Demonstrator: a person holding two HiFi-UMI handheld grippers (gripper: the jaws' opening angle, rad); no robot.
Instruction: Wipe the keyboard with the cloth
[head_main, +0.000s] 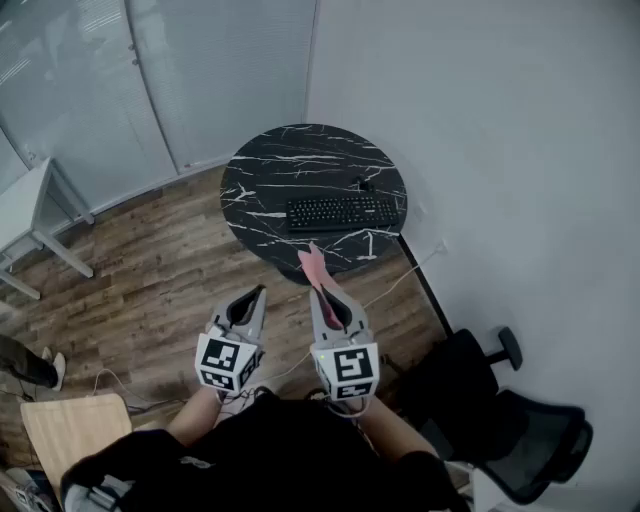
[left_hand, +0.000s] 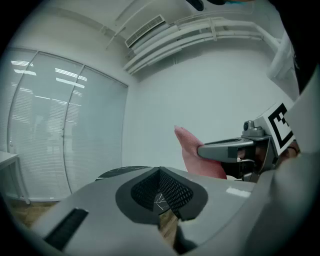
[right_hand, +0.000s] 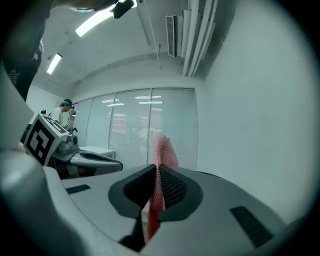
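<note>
1. stands short of a round black table (head_main: 270, 165) on a wood floor (head_main: 150, 270), both grippers held out in front, near level, side by side and apart.
2. grips a pink cloth (right_hand: 161, 150) in the right gripper (right_hand: 156, 175): jaws clenched on it, pads (right_hand: 175, 187) pressing the weave from both sides.
3. lets the cloth's free end stick up and forward past the jaw tips, the rest running down between the pads.
4. holds the left gripper (left_hand: 161, 172) clenched on nothing, pads meeting at the tips, a slit of floor showing beneath them.
5. finds the keyboard (head_main: 340, 212) flat on the table, just right of its middle and toward the near edge, long side across, well apart from both grippers and from the cloth.
6. shows a small dark thing (head_main: 362, 183) just behind the keyboard, near the right edge, too small to tell what.
7. has a black chair (head_main: 520, 440) by the wall (head_main: 500, 150) at the right and a white desk (head_main: 25, 205) at the far left, both off the table.
</note>
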